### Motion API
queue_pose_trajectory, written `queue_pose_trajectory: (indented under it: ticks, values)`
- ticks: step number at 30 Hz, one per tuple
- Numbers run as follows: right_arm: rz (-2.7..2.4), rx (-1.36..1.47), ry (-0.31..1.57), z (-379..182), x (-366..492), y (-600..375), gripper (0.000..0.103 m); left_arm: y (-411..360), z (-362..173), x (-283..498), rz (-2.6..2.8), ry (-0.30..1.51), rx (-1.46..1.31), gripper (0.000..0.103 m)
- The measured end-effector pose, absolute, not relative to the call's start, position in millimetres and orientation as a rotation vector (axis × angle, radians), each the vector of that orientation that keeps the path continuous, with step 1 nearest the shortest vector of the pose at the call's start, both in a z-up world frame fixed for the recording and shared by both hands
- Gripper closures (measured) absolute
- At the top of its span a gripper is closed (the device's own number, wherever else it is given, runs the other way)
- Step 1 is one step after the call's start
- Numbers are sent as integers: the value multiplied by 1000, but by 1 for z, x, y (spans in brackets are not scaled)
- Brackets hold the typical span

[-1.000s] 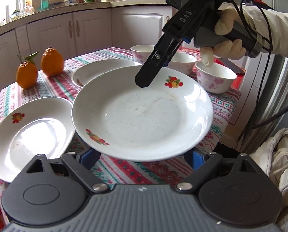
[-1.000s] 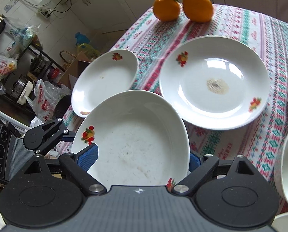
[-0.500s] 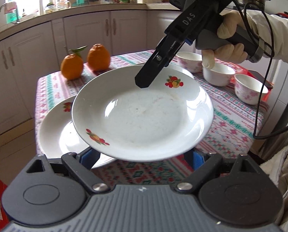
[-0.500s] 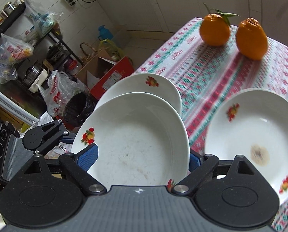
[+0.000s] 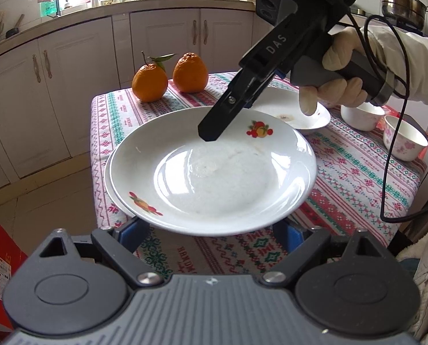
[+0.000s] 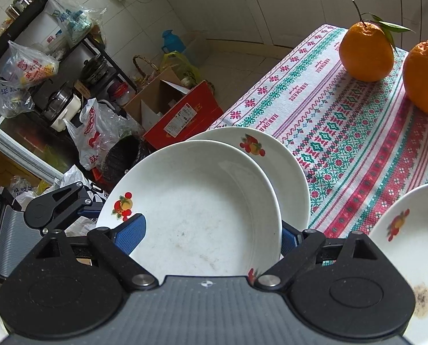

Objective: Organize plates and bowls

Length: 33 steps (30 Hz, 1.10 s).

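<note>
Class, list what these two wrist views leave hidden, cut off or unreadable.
1. Left wrist view: the lower plate shows only a rim sliver; the held plate covers the rest.
2. Left wrist view: left gripper pads are hidden under that plate.
3. Right wrist view: the stained plate is cut off by the frame edge.
4. Both views: whether the held plate touches the lower one cannot be told.

- The left wrist view looks forward and slightly down from just behind the held plate (image 5: 214, 172), facing the kitchen cabinets (image 5: 162, 40) and window counter across the table (image 5: 357, 178).
- The right wrist view looks steeply down over the table corner toward the floor and a cluttered shelf (image 6: 41, 57).
- Both sit very close to the held plate (image 6: 196, 210).
- Shared: that plate, the plate beneath (image 6: 288, 178), two oranges (image 5: 150, 82), and each other's gripper.
</note>
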State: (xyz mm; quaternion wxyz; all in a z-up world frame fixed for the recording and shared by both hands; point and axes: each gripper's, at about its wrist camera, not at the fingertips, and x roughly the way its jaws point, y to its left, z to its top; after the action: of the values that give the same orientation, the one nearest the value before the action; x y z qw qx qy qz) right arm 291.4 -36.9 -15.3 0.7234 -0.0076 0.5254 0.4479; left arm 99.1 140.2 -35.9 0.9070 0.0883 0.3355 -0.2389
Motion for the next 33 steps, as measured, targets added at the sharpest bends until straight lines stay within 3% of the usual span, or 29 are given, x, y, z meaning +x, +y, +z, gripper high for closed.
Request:
queue_pose_trajectory:
  ticks: [33]
  values:
    - [940,-34,1183,-23,291,-37,8,146,-45,110,-449,695,191,10]
